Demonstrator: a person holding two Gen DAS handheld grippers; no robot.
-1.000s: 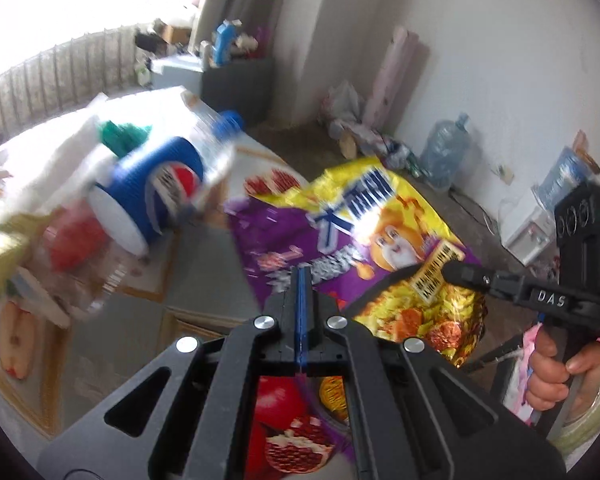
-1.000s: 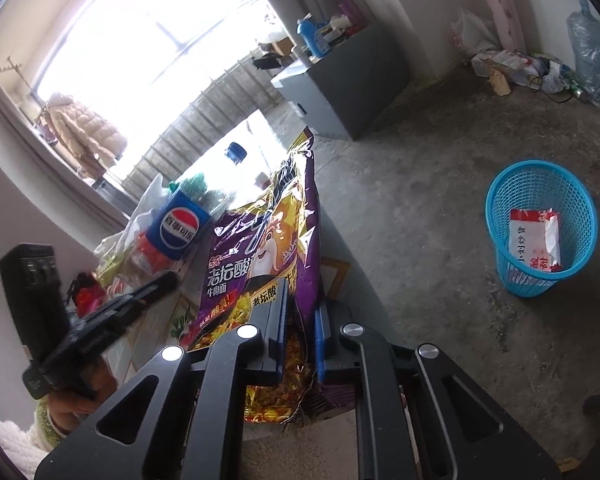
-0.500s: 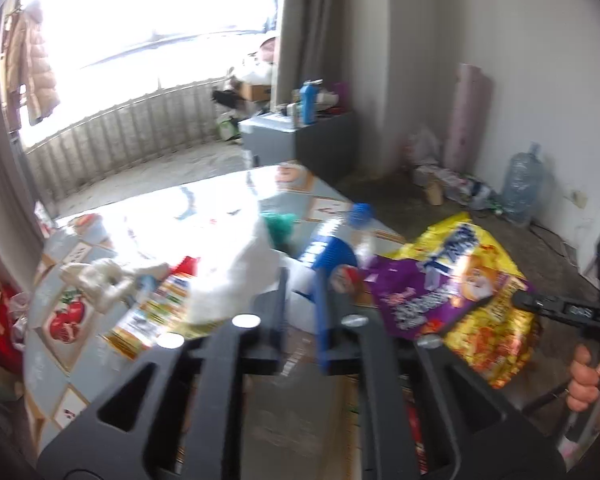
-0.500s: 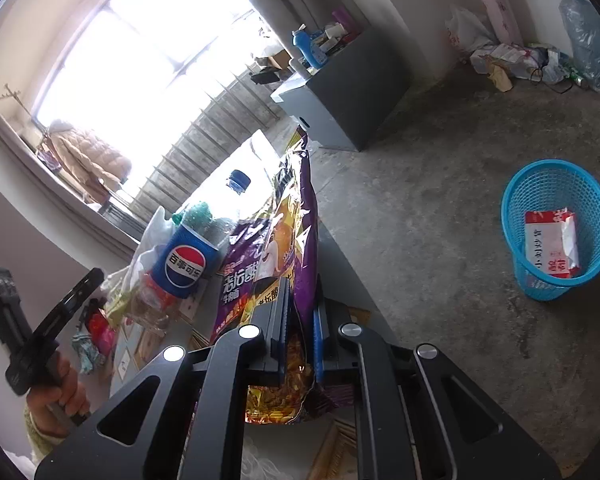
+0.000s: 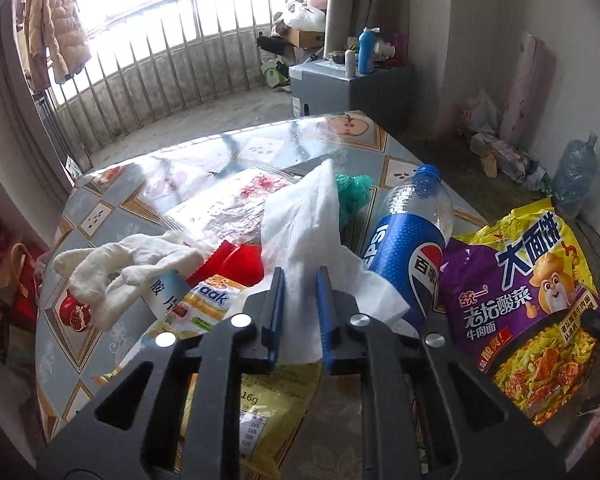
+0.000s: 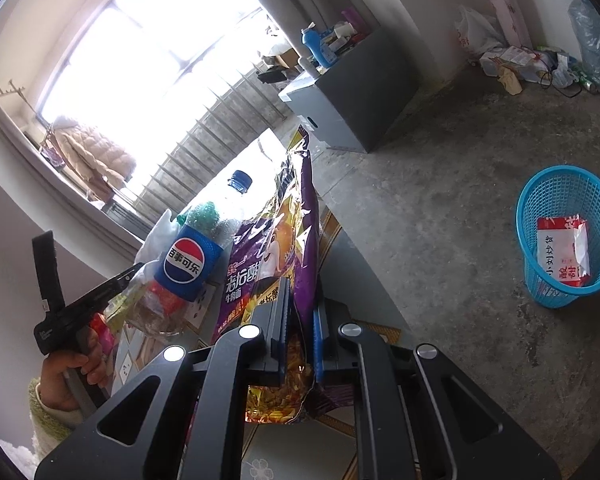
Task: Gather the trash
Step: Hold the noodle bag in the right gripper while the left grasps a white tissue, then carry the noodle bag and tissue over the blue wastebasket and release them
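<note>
My left gripper (image 5: 300, 276) is closing its jaws on a crumpled white tissue (image 5: 304, 220), which fills the gap between the blue pads and stands up from a pile of litter on the table (image 5: 260, 144). An empty Pepsi bottle (image 5: 404, 256) lies just right of it. My right gripper (image 6: 300, 292) is shut on the lower edge of a purple and yellow noodle bag (image 6: 296, 216), held upright at the table's edge. In the right wrist view, a hand holds the left gripper (image 6: 134, 270) at the left, with its tips by the tissue and the Pepsi bottle (image 6: 188, 264).
A blue mesh basket (image 6: 532, 272) stands on the concrete floor at the right, with a red and white packet (image 6: 564, 252) in it. On the table lie a white glove (image 5: 112, 268), a red wrapper (image 5: 236, 260) and a yellow packet (image 5: 260, 400). A grey cabinet (image 5: 340, 84) stands beyond.
My left gripper let go of the noodle bag, swung left and up to the pile, opened, and now closes around the white tissue. The right gripper kept its grip on the bag.
</note>
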